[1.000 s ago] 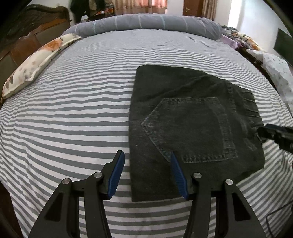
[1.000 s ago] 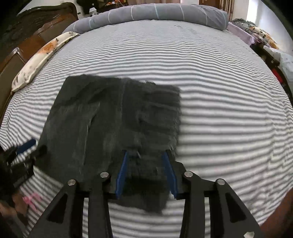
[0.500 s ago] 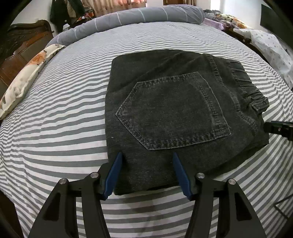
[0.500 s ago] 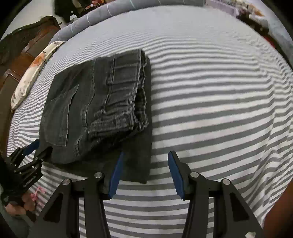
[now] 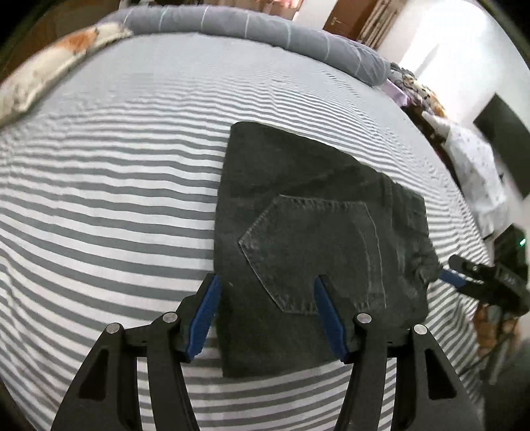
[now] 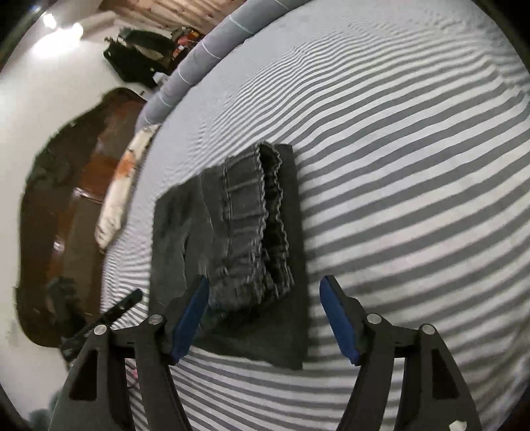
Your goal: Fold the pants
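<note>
Left gripper (image 5: 265, 315) over folded pants (image 5: 318, 238)

One pair of dark denim pants (image 5: 318, 252) lies folded on one striped bed (image 5: 109, 185), showing one back pocket (image 5: 314, 255) (only one side faces up). There are two grippers, the left gripper (image 5: 266, 315) and the right gripper (image 6: 265, 318), each with two blue-padded fingers. One grey bolster (image 5: 251, 26) and one floral pillow (image 5: 53, 66) sit at the bed's edges.
</note>
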{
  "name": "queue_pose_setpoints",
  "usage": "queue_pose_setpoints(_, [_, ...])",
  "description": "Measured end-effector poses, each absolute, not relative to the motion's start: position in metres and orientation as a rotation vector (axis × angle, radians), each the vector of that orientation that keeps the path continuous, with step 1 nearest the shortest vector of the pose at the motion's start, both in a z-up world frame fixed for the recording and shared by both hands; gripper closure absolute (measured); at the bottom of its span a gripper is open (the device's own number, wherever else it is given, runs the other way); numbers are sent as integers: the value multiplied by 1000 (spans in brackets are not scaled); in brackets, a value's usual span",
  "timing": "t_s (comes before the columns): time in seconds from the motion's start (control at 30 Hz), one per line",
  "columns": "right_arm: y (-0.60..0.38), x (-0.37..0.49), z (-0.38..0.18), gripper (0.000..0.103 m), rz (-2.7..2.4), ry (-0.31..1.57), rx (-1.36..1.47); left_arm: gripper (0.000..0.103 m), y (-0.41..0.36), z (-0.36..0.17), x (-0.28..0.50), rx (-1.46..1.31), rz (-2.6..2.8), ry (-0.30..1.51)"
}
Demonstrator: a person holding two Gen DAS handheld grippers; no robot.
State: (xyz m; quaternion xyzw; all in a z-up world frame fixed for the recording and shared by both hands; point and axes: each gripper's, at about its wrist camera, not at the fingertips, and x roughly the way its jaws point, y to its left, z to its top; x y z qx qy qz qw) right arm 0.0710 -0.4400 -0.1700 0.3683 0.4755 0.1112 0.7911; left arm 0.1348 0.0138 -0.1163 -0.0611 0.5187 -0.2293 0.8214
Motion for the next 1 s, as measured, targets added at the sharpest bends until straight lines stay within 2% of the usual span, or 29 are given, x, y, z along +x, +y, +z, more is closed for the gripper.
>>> queue_pose_setpoints(0.2, [-450,97,-194,35,328,1037,884,43,29,-132,168,-253,-524,1180])
queue_pose_setpoints(0.37, [-447,116,-200,37,378,1040,851,43,31,-151,190,-290,-525,1245])
queue_pose_setpoints(0.53, [-439,134,-201,38,446,1013,840,42,28,-155,202,-300,-549,1232])
queue_pose_setpoints(0.67, [-426,144,-203,38,504,1019,841,34,16,-153,203,-254,-581,1211])
queue_pose_setpoints(0.73, [-419,150,-204,38,511,1024,816,34,9,-154,201,-232,-594,1204])
queue_pose_setpoints(0.83, [-413,156,-202,44,484,1035,803,34,6,-152,199,-248,-588,1195])
queue_pose_setpoints(0.87, [-410,157,-201,57,466,1041,800,44,6,-152,199,-252,-578,1190])
queue_pose_setpoints(0.9, [-407,159,-201,65,447,1056,794,59,7,-151,198,-260,-564,1188])
queue_pose_setpoints(0.93, [-407,159,-201,70,442,1057,800,63,9,-152,198,-274,-547,1191])
queue_pose_setpoints(1.0, [-403,158,-195,74,413,1050,796,77,14,-152,197,-307,-536,1182])
